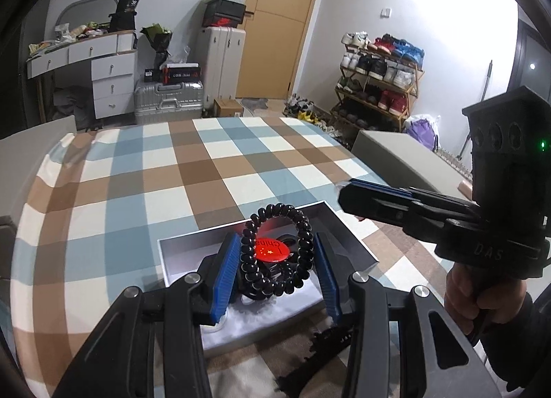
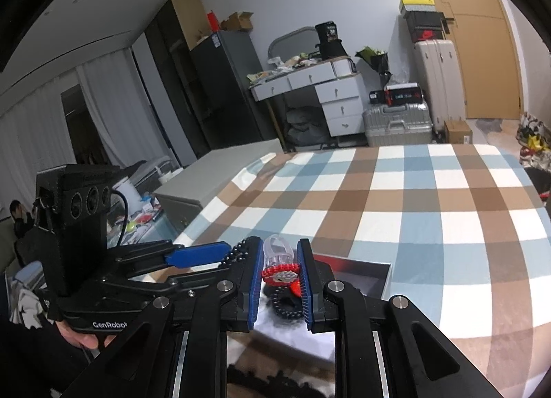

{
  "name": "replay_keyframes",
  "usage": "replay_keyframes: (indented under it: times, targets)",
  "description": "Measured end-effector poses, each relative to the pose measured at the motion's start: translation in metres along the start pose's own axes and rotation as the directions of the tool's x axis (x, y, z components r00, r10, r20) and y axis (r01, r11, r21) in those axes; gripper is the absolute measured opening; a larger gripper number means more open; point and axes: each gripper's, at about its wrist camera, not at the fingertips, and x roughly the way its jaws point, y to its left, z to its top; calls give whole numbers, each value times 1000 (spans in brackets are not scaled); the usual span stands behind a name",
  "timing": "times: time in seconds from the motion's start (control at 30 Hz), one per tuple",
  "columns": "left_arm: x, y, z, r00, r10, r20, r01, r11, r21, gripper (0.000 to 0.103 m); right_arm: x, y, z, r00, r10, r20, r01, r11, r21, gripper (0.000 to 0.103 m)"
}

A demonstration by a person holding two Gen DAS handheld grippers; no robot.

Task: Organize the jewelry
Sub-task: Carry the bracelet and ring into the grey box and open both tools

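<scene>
Two grippers work low over a shallow silver box (image 1: 347, 229) that lies on a checked cloth (image 1: 206, 170) of blue, brown and white squares covering the desk. The left gripper (image 1: 277, 260) reaches forward and down into the box, jaws spread fairly wide, with a black coiled hair tie (image 1: 303, 243) standing up between them; whether either blue pad presses the coil cannot be told for sure, though the loop stands upright against the left pad. Behind the coil, on the box floor, lies a round red badge (image 1: 270, 250) with yellow stars and lettering. The right gripper (image 2: 277, 274) is held by a hand (image 1: 482, 298) gripping its handle from below, and comes in from the right side of the box, level with the desk. Its jaws stand narrow, clamped on a small ring (image 2: 280, 269) with a clear plastic band pointing up and a red, white-studded top pinched between the blue pads. Beneath it, more black beaded loops (image 2: 287, 305) lie in the box. The box sits near the desk's near edge; beyond it the cloth stretches bare to the far edge, with open room on both sides. A shoe rack (image 1: 378, 77) stands off to the right.
</scene>
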Motion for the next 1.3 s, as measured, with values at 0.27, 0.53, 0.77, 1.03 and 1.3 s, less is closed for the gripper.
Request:
replay_keyframes:
  times: [0.27, 0.53, 0.77, 1.03, 1.3]
  targets:
    - [22, 5, 2, 999, -14, -46, 14, 1000, -9, 38, 21, -23, -4, 999, -5, -39, 7, 999, 44, 19]
    - [34, 7, 3, 997, -23, -69, 22, 1000, -11, 38, 33, -30, -10, 997, 6, -71, -3, 999, 48, 19]
    - [43, 7, 2, 996, -17, -92, 17, 1000, -5, 38, 39, -32, -13, 996, -4, -93, 9, 998, 58, 19]
    - [42, 8, 3, 996, -7, -94, 7, 1000, -6, 50, 40, -37, -13, 995, -11, -95, 18, 997, 74, 22]
    - [31, 6, 2, 997, 10, -72, -10, 1000, 0, 58, 28, -34, -11, 999, -11, -52, 15, 997, 76, 36]
